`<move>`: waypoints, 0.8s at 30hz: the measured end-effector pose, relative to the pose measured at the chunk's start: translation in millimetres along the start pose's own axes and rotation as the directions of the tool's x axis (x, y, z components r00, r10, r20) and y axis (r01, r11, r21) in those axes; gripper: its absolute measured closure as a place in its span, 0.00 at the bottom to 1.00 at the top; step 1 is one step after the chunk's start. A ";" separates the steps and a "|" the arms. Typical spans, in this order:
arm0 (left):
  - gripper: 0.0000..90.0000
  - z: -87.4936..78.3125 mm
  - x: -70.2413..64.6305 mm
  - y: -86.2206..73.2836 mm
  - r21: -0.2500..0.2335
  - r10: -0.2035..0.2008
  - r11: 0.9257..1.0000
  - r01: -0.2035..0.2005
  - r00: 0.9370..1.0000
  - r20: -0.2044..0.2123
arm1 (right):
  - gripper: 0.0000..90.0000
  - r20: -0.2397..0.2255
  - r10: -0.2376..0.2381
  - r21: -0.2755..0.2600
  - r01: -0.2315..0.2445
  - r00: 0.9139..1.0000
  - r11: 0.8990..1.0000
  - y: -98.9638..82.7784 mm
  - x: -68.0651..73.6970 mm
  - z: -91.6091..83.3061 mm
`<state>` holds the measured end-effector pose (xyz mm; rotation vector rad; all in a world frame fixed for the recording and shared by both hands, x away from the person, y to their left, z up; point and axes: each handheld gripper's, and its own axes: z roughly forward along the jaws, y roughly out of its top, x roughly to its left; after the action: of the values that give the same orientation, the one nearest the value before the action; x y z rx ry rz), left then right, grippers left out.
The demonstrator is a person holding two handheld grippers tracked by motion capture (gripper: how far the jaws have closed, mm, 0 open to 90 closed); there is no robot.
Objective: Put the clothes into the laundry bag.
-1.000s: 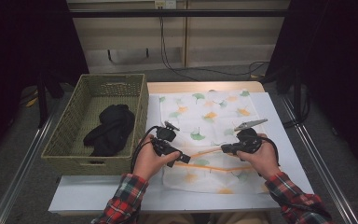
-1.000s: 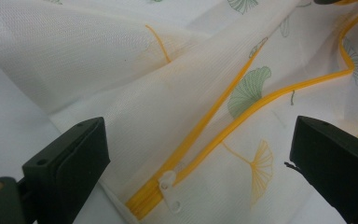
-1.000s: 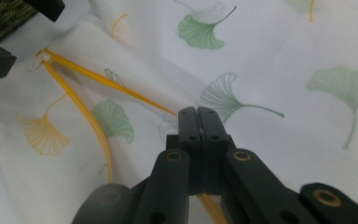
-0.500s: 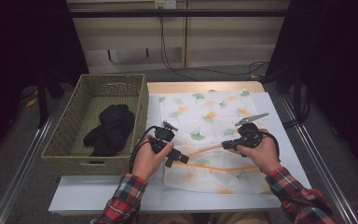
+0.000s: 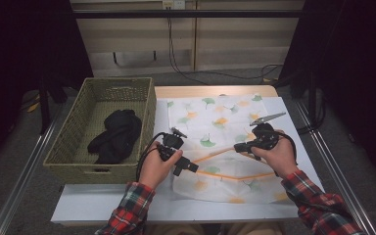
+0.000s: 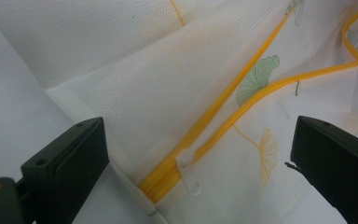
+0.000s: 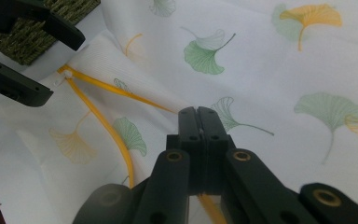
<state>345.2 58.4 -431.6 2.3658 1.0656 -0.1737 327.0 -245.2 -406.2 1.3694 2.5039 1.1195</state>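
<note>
A white mesh laundry bag [image 5: 215, 117] printed with ginkgo leaves lies flat on the table, its orange zipper [image 5: 225, 175] partly undone. My left gripper [image 5: 188, 151] stands open at the bag's left end, its jaws either side of the white zipper pull [image 6: 186, 161] without touching it. My right gripper [image 5: 237, 146] is shut on the upper zipper edge of the bag and holds it lifted off the lower edge. In the right gripper view the closed jaws [image 7: 198, 116] pinch the fabric, and the orange edge [image 7: 102, 126] runs off to the open left gripper [image 7: 51, 56].
A woven green basket [image 5: 149, 112] stands at the table's left with a black garment [image 5: 117, 134] inside. Bare white table [image 5: 107, 200] shows in front of the basket. Cables run along the floor behind the table.
My right gripper has risen a little with the bag's upper zipper edge, widening the gap in the opening. The left gripper has stayed where it was.
</note>
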 end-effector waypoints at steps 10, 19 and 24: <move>0.04 -1.3 -0.5 -0.2 -0.001 0.000 1.000 0.000 1.000 0.002 | 1.00 -0.012 -0.004 -0.023 0.003 1.000 1.000 11.2 1.7 -7.7; 0.04 -4.2 0.9 -1.0 -0.004 -0.001 1.000 0.001 1.000 0.001 | 1.00 0.002 -0.021 -0.034 0.022 1.000 0.999 21.7 2.6 -14.2; 0.04 -1.8 0.1 -1.8 -0.001 0.001 1.000 -0.001 1.000 -0.002 | 1.00 -0.003 -0.016 -0.041 0.016 1.000 0.999 25.1 2.6 -15.8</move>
<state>343.7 60.3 -430.9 2.3664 1.0652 -0.1705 337.0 -243.7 -378.2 1.3361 2.4750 1.1648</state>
